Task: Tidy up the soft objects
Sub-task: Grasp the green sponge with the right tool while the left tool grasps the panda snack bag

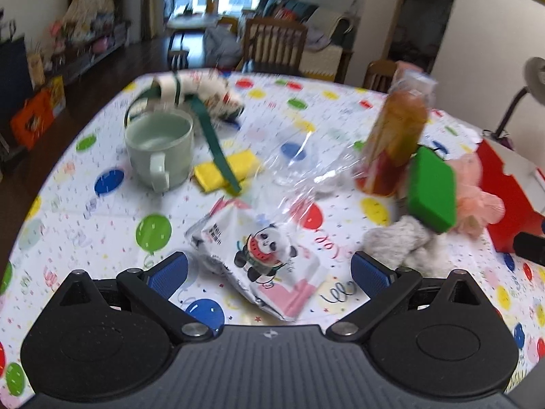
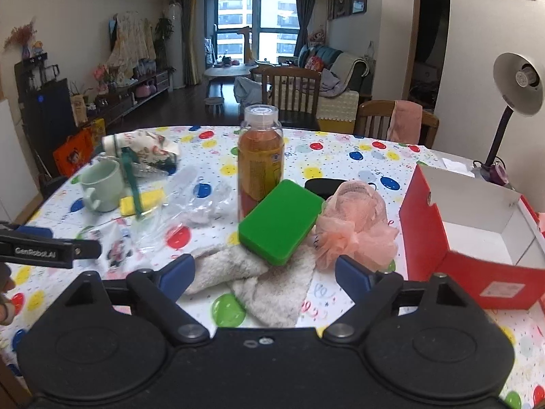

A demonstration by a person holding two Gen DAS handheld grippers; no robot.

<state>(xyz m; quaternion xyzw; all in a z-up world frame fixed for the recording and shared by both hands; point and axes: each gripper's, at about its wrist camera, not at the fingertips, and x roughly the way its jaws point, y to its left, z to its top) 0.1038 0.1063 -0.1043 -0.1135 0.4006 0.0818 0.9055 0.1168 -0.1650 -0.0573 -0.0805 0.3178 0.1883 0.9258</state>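
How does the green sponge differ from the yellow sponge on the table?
The green sponge leans tilted against the bottle, its lower edge on the grey towel; the yellow sponge lies flat on the tablecloth beside the mug. A green strap crosses the yellow sponge only. Both are rectangular blocks.

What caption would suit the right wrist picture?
Open right gripper above a grey cloth, with a green sponge, pink bath pouf and red box beyond.

A crumpled grey towel [image 2: 259, 279] lies under the green sponge [image 2: 281, 221], with a pink mesh pouf [image 2: 357, 228] just beside.
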